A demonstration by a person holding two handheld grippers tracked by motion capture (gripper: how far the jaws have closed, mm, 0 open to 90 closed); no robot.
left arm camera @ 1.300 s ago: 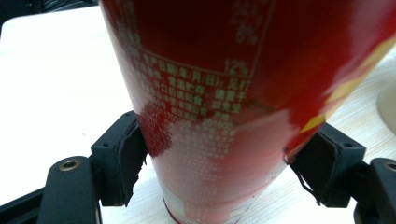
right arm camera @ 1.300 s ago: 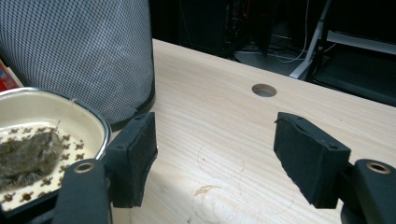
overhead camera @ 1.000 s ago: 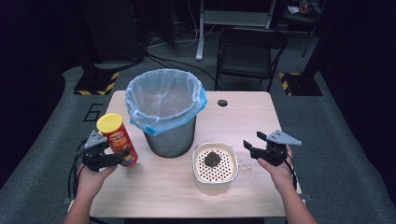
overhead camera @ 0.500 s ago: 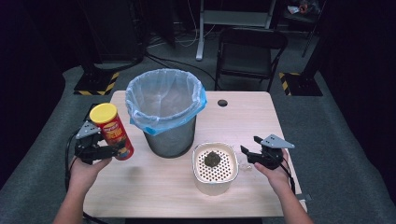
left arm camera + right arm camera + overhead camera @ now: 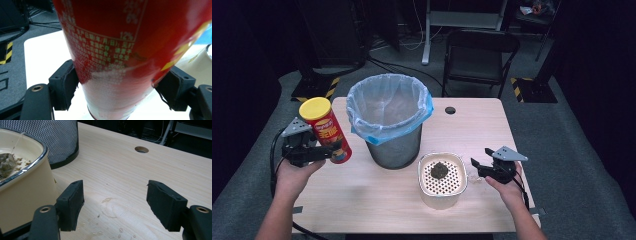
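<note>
While we look down from the high view, the left gripper (image 5: 319, 152) is clamped on a red canister (image 5: 326, 131) with a yellow lid, lifted off the wooden table (image 5: 377, 200) at its left edge and tilted. From the left gripper view, both black jaws press the canister's (image 5: 117, 55) printed sides. Beside it stands the mesh bin (image 5: 390, 120), lined with a blue bag. Over on the right, the right gripper (image 5: 479, 167) sits low with its jaws spread wide, gripping nothing, just beside the cream strainer bowl (image 5: 441, 196). We see a used tea bag (image 5: 6, 163) lying inside that bowl.
</note>
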